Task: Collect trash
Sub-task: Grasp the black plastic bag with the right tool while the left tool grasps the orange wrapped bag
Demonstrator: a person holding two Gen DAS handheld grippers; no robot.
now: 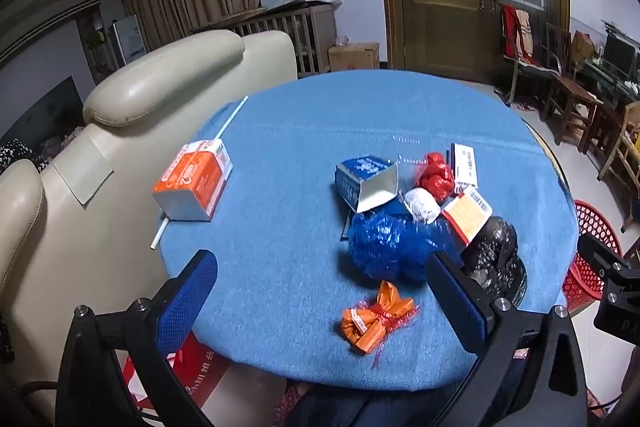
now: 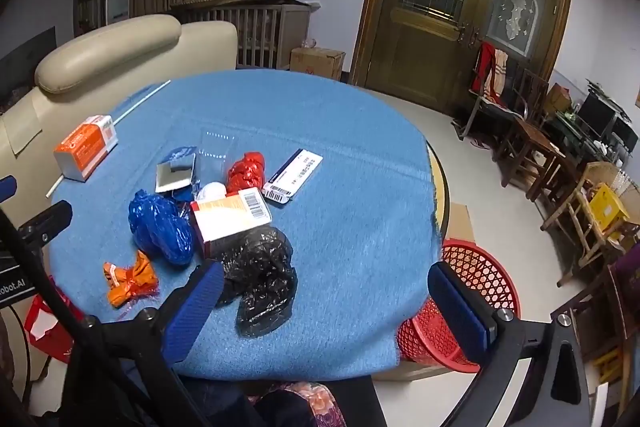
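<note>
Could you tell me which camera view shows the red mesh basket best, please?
The right wrist view: the red mesh basket shows most of its rim and wall beside the table. The left wrist view catches only a slice of it at the right edge.

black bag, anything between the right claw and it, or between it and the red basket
Nothing visible does. The right claw is open and empty, just short of the black bag, which lies at the near edge of the pile with nothing on top. From there to the red basket beside the table is only bare blue cloth.

"obot.AI" on the left claw's body (image 2: 12, 285)
</note>
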